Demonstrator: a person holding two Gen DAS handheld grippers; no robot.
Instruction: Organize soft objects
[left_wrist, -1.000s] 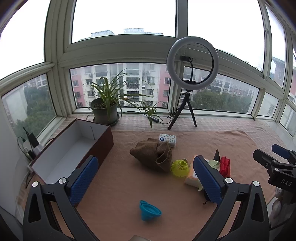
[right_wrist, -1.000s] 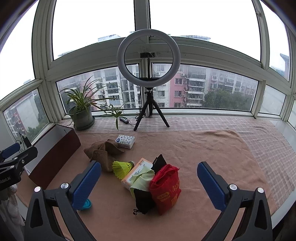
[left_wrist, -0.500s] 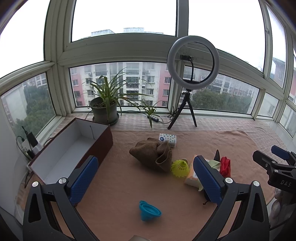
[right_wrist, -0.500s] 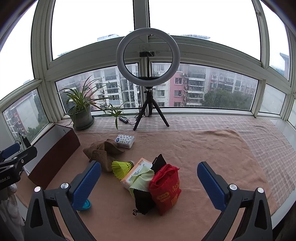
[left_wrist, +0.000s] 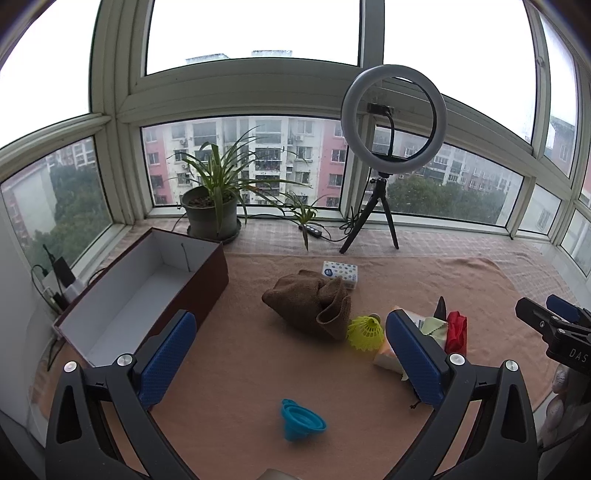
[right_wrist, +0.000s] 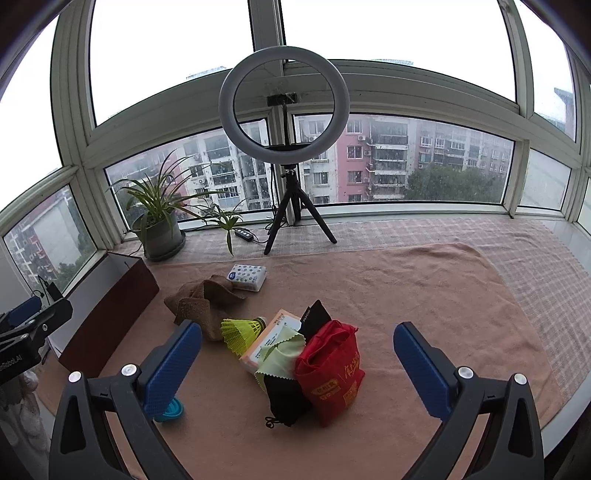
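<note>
Left claw (left_wrist: 288, 363): spread wide, nothing between its blue pads; it hangs above the bare blanket, probably waiting before a first pick.
Right claw (right_wrist: 297, 363): equally wide and empty, hanging over the pile of soft things, so it looks better placed to start there.
Blue funnel (left_wrist: 301, 421): nearest the left claw, lying alone on the blanket (left_wrist: 229, 369), apart from the pile.
Red bag (right_wrist: 332, 369): nearest the right claw, lying slumped, touching a black pouch (right_wrist: 286, 398) beside it.
Green cloth (right_wrist: 279, 356): draped over a flat tissue pack (right_wrist: 271, 338), partly covering it.
Yellow shuttlecock (right_wrist: 242, 330): on its side, touching the tissue pack; stiff, likely not one to sort.
Brown towel (left_wrist: 314, 304): crumpled in a heap mid-blanket, further off, just beside the shuttlecock.
Small white pack (left_wrist: 340, 273): just behind the towel.
Open box (left_wrist: 122, 299): at the left edge, empty, white inside; the likely place for the soft things, judging by the task.
Far sill: potted plant (left_wrist: 212, 206) and ring light (left_wrist: 393, 122) on its tripod, out of the way.
</note>
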